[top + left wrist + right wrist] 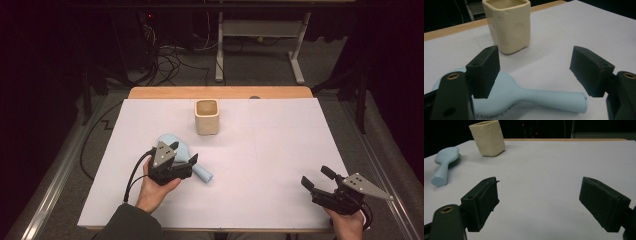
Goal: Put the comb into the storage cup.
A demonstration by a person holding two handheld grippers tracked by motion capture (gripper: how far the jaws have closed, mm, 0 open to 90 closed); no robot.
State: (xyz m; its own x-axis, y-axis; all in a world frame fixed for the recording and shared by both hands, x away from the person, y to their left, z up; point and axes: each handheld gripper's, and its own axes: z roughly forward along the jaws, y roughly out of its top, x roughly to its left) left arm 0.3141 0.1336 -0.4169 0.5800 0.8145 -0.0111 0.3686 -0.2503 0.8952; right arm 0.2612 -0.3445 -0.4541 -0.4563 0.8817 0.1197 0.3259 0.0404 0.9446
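Fingers of my left hand (152, 187) wrap the left gripper (535, 72) from below, holding it low and nearly level over the hairbrush (529, 96), jaws spread wide and touching nothing. Its pale blue handle lies on the tabletop (280, 150) between and under them; print on the head is unreadable. Beyond stands the cream cup (509, 25). My right gripper (544, 205) rests apart, jaws spread.

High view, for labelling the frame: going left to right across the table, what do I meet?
Left tongs over the blue hairbrush → cream cup → right tongs.
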